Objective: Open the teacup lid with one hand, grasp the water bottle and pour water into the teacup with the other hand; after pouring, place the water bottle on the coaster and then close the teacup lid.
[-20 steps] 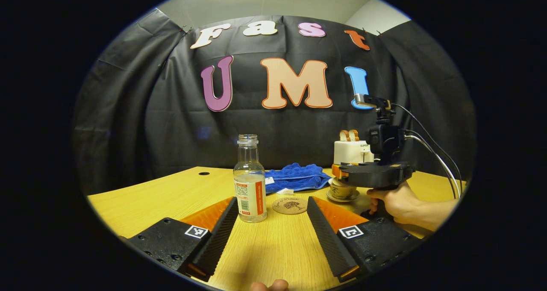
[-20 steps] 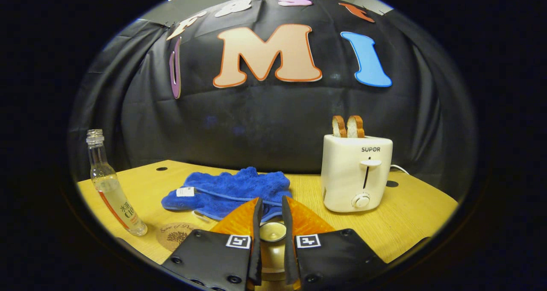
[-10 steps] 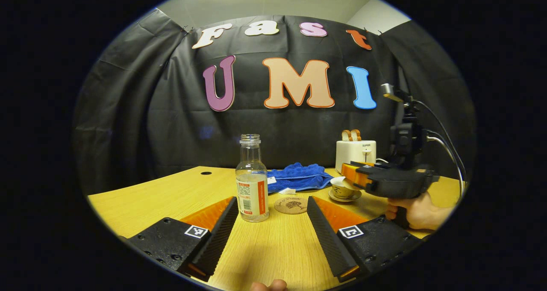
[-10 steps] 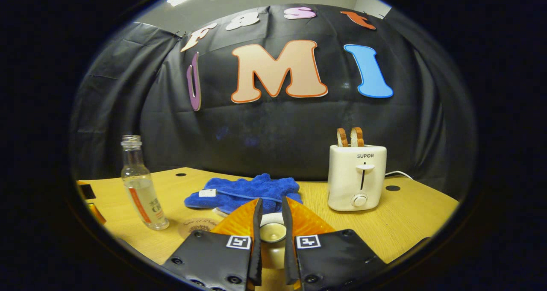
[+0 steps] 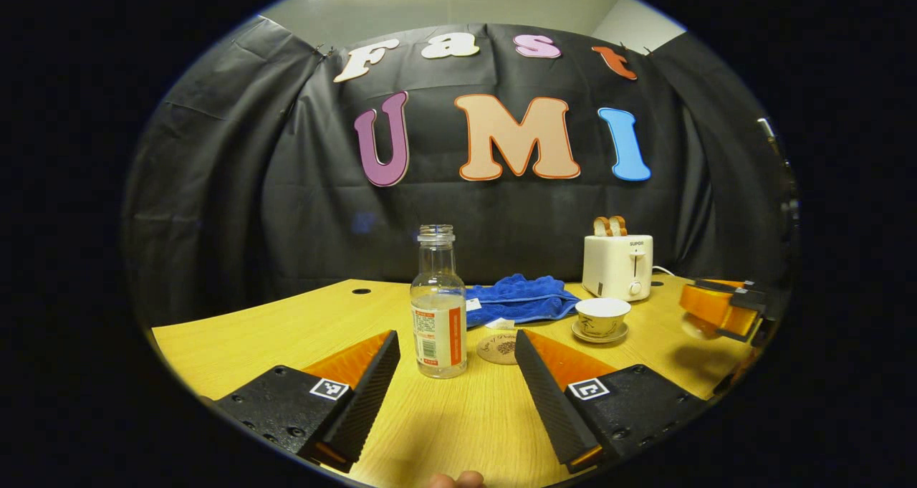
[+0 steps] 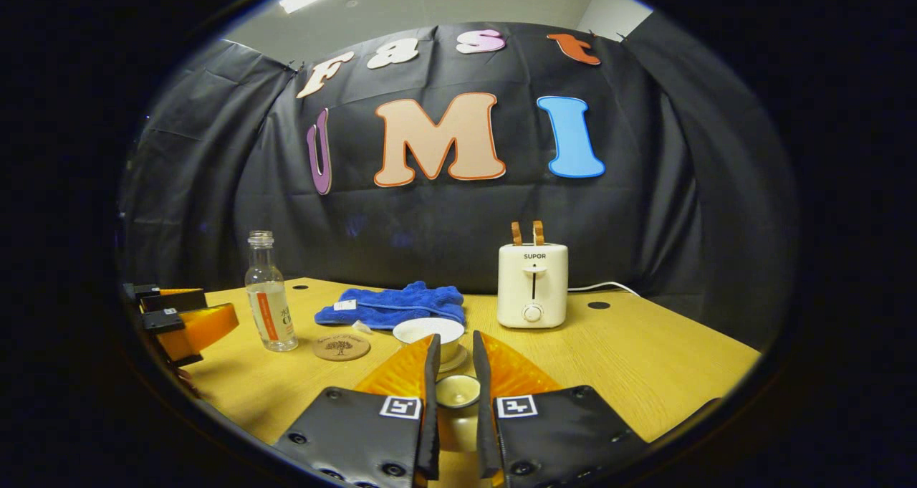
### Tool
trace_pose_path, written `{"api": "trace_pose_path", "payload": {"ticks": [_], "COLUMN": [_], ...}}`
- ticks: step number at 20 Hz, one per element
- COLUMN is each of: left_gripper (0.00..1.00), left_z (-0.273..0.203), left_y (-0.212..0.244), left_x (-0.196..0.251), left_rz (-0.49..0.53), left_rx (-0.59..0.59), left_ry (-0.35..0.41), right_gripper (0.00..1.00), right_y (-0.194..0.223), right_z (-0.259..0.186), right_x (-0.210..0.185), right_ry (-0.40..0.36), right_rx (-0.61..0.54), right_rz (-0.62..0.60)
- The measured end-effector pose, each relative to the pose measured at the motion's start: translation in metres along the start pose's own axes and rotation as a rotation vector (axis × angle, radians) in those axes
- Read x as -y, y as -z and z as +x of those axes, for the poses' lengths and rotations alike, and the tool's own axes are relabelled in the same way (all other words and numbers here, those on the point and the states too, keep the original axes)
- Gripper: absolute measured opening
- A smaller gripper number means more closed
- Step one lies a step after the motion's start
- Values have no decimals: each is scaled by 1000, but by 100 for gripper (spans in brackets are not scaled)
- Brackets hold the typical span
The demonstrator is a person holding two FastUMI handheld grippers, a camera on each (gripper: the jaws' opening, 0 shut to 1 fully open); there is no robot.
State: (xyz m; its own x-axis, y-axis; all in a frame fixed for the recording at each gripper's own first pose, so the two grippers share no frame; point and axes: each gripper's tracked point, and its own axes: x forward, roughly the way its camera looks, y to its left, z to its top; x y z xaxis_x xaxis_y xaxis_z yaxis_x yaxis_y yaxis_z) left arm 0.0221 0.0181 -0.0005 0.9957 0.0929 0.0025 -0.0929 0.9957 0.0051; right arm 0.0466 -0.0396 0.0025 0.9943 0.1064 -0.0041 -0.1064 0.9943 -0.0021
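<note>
Your right tongs (image 6: pixel 453 373), now drawn back off the teacup (image 6: pixel 430 332) toward the desk's near edge, stay clamped on its lid (image 6: pixel 458 391), so your gaping left tongs (image 5: pixel 454 362) can take the water bottle (image 5: pixel 438 303) just ahead, mid-desk.

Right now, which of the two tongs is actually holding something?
The right tongs: shut on the teacup lid, lifted clear of the open teacup. The left tongs are spread wide, short of the water bottle.

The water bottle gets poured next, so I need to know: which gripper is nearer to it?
Left. The left gripper is open with the water bottle just ahead of its fingers; the right gripper, shut on the teacup lid, sits off beyond the teacup.
</note>
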Motion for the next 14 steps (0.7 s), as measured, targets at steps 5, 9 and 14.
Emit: {"api": "trace_pose_path", "payload": {"ticks": [5,9,14], "left_gripper": [94,95,94], "left_z": [36,69,113], "left_y": [2,2,4], "left_x": [-10,-16,-22], "left_rz": [2,5,5], "left_rx": [-1,-1,1], "left_ry": [-56,-81,-85], "right_gripper": [24,24,24], "right_y": [0,0,1], "right_z": [-18,-20,-21], "right_x": [2,2,0], "right_ry": [8,7,-1], "right_rx": [4,3,3], "right_rz": [0,0,0]}}
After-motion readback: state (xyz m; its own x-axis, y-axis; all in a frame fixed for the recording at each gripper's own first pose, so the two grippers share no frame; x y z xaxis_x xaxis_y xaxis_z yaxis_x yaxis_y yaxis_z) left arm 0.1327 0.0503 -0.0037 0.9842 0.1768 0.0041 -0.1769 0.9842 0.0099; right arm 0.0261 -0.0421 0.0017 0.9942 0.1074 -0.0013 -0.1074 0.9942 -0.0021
